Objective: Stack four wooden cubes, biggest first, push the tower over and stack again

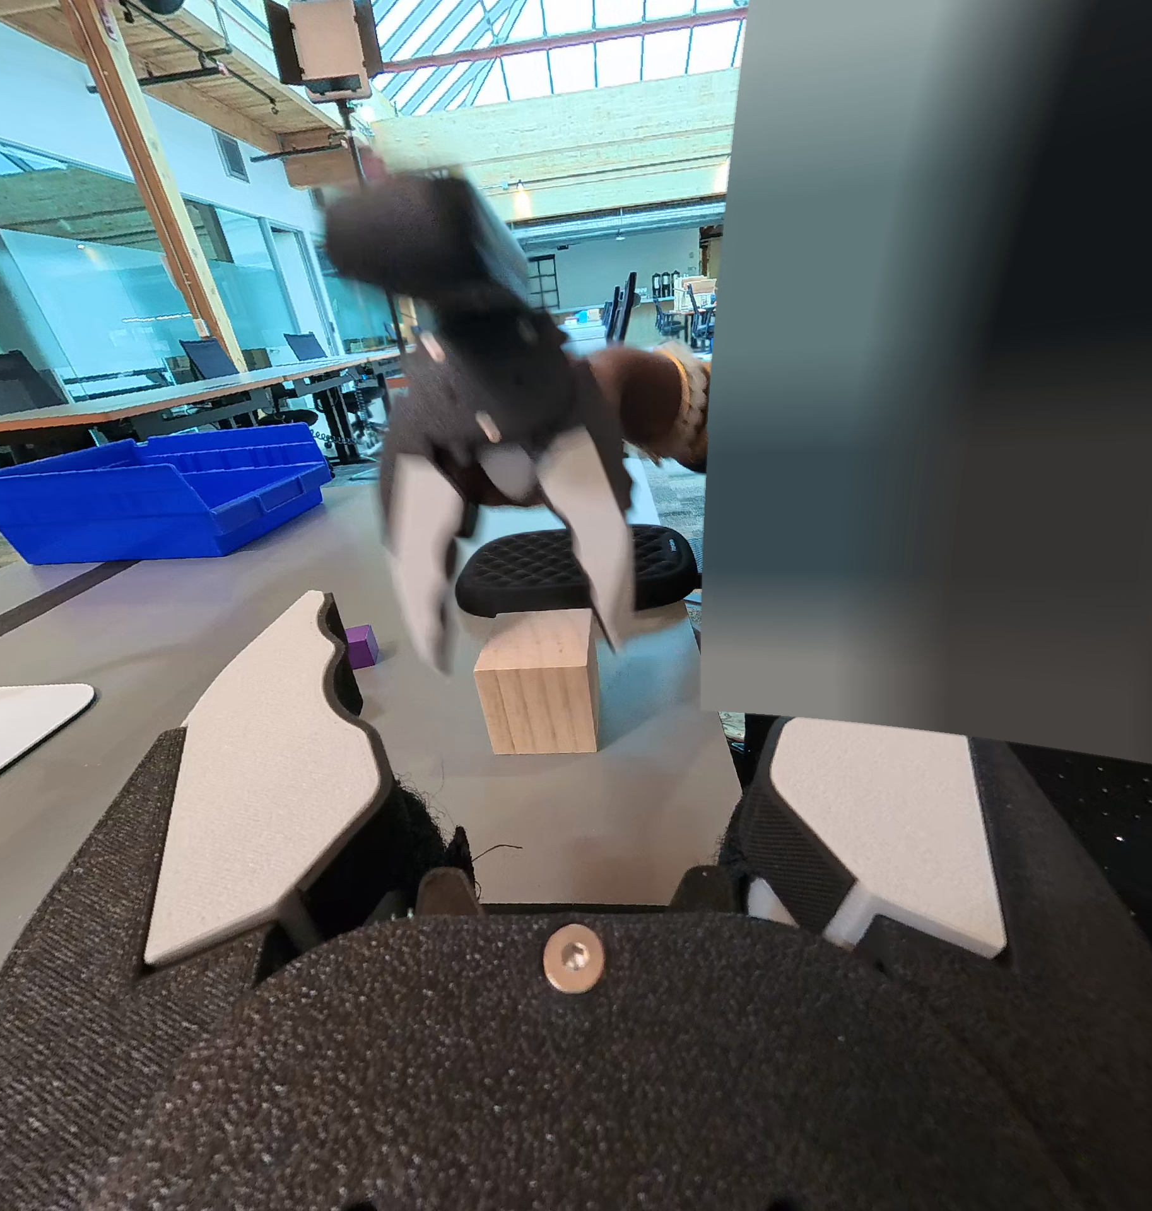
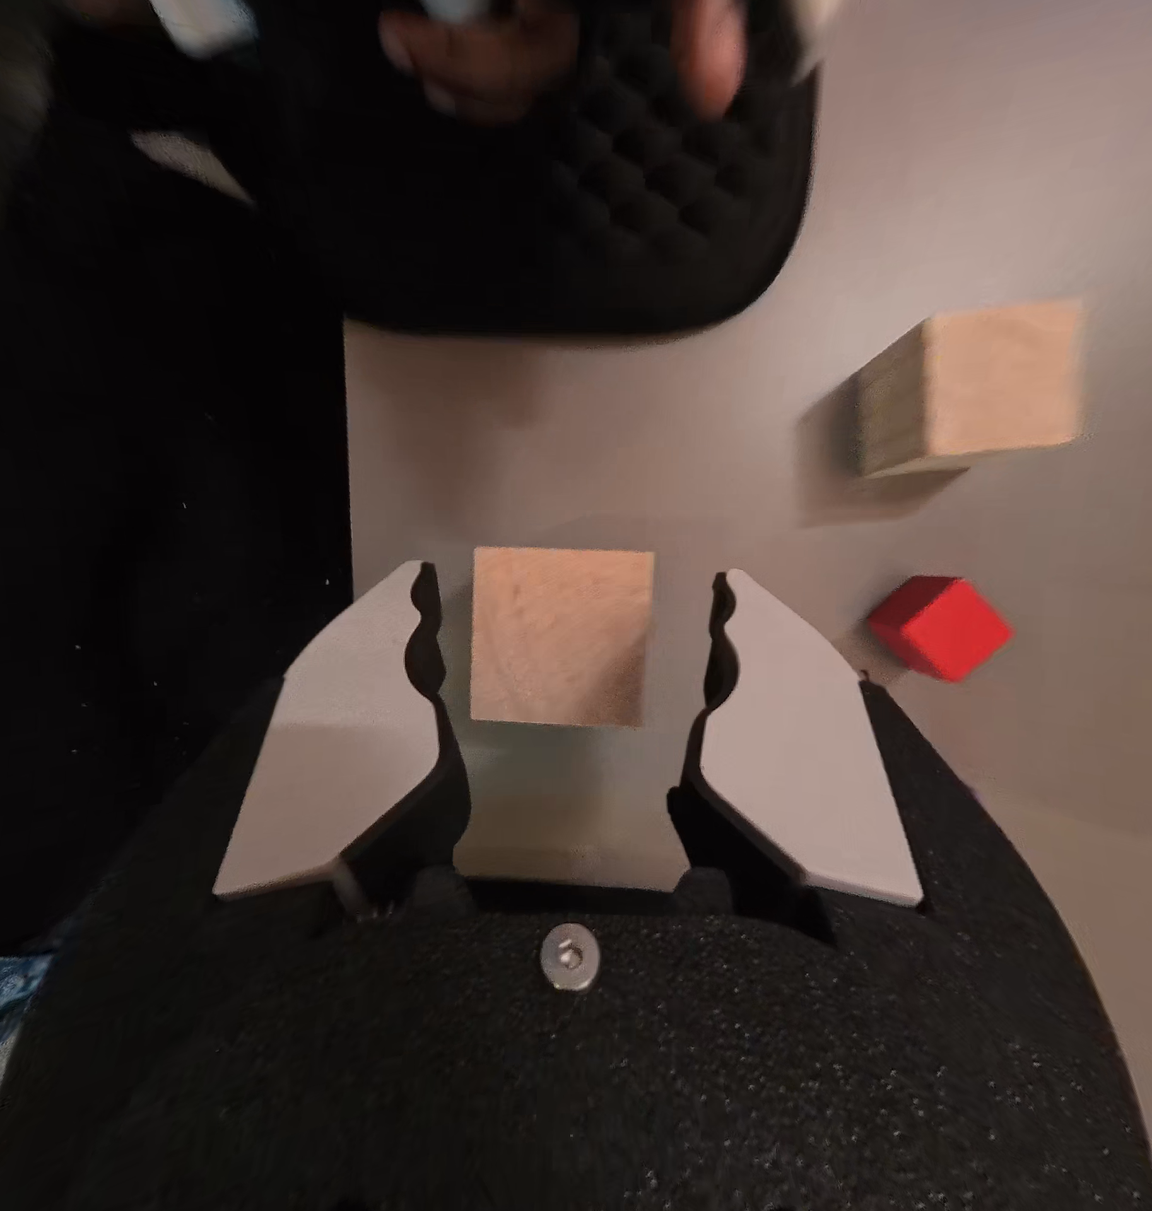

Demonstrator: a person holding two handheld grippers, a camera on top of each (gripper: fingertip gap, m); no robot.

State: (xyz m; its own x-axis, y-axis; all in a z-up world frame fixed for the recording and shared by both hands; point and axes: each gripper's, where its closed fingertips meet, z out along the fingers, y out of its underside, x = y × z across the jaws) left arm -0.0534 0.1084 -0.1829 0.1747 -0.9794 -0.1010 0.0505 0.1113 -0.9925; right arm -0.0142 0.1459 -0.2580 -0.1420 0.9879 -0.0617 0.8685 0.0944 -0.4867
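A pale wooden cube point(image 1: 540, 681) stands on the grey table point(image 1: 167, 629). My right gripper point(image 1: 527, 645) hangs blurred just above it, a white finger point(image 1: 422, 576) down past each side of its top. In the right wrist view the cube point(image 2: 560, 639) sits between the pads of my right gripper point(image 2: 576, 580) with a gap on each side, so the gripper is open and holds nothing. My left gripper point(image 1: 554, 662) is wide open and empty, low over the table just short of the cube. Its right fingertip is hidden by a blurred patch.
A small purple cube point(image 1: 361, 645) lies by my left finger. A second wooden cube point(image 2: 980, 386) and a red cube point(image 2: 940, 629) lie to the right. A black quilted pad point(image 1: 560, 570) sits behind the cube, a blue bin point(image 1: 147, 491) far left, a white mat point(image 1: 23, 714) near left. My hands' fingertips stand some 10 cm from each other.
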